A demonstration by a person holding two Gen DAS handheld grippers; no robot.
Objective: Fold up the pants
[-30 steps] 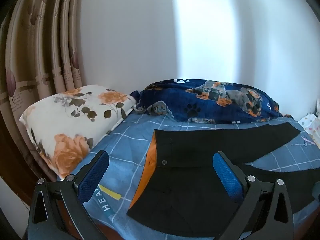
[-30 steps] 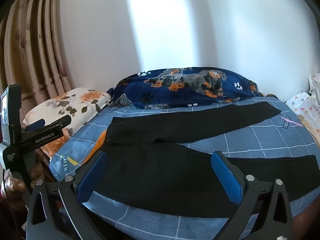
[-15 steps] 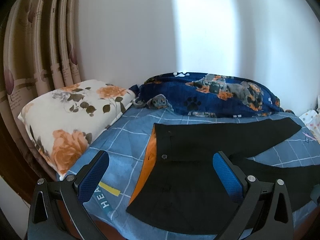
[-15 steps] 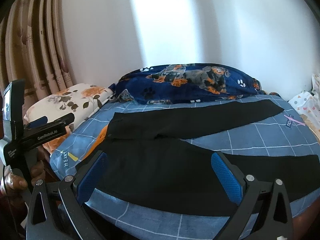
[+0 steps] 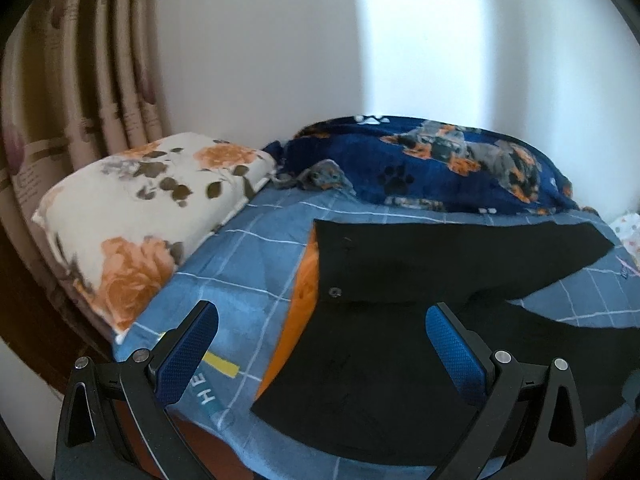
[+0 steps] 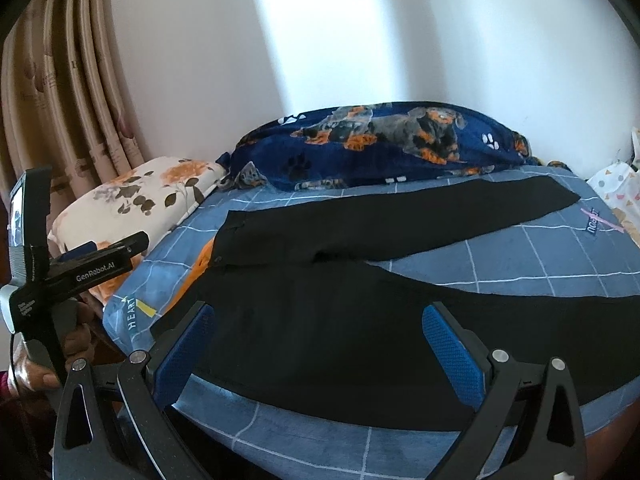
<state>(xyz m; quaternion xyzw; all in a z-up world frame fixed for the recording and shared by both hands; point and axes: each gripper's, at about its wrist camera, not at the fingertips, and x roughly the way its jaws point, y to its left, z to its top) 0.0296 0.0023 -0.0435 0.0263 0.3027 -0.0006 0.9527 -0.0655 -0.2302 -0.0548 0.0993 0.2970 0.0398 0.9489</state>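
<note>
Both tools wide, empty: left tool [image 5: 320, 344] takes waistband, right tool [image 6: 316, 336] near leg of pants [image 6: 360, 304] (spread flat), fold w/ seams aligned.

The left hand-held gripper [image 5: 320, 344] has edged closer to the black pants [image 5: 392, 320].

On the left gripper [image 6: 100, 258], seen from the right wrist camera, the white brand "GenRobot.AI" is printed along its black side bar. A second small white label stands lower on the same body, but it is too small to read.

The blue checked bedsheet [image 6: 520, 256] carries the white word "HEART" near its front left corner, next to a yellow stripe; in the left wrist view only "HE" shows. Near the far right edge of the bedsheet is another small dark word under a pink mark, not clear enough to read.
</note>
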